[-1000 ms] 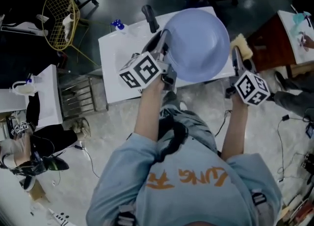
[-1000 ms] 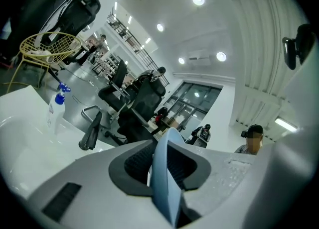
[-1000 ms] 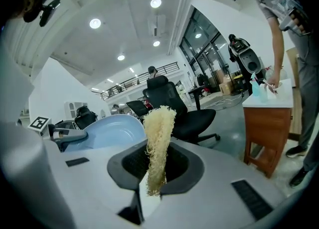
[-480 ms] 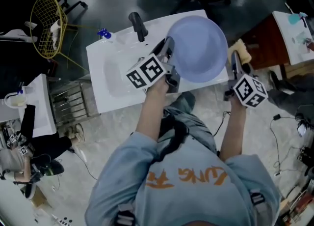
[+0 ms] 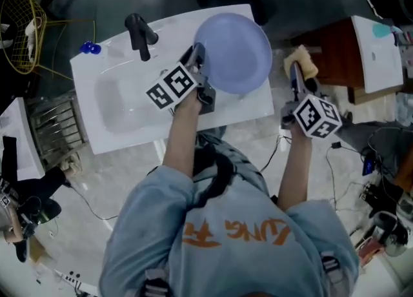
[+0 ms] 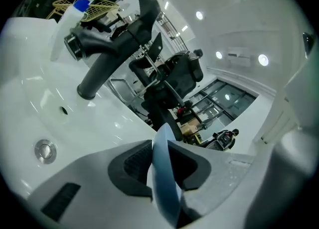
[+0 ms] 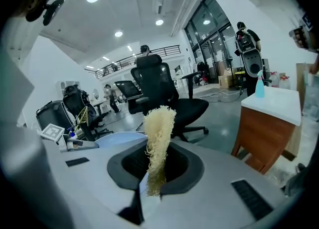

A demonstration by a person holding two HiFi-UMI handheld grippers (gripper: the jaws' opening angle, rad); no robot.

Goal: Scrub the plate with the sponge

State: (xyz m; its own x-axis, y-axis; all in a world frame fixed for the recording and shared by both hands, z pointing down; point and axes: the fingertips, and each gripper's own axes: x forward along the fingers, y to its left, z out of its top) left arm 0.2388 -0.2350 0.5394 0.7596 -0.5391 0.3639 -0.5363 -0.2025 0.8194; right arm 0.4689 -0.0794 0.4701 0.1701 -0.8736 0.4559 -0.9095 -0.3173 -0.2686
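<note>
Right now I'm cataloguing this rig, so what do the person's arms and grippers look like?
Left gripper and right gripper have pale grey bodies with dark ribbed pads. Each carries a white cube with black square markers. The person wears a light blue short-sleeved T-shirt with orange print and a black strap down the front.

Plate (image 5: 235, 44) over sink (image 5: 110, 121) right end; faucet (image 5: 140, 33) at rear, left of plate; sponge (image 5: 303, 63) right of plate

The plate (image 5: 235, 50) rim — partly hidden by left gripper (image 5: 199, 62).
</note>
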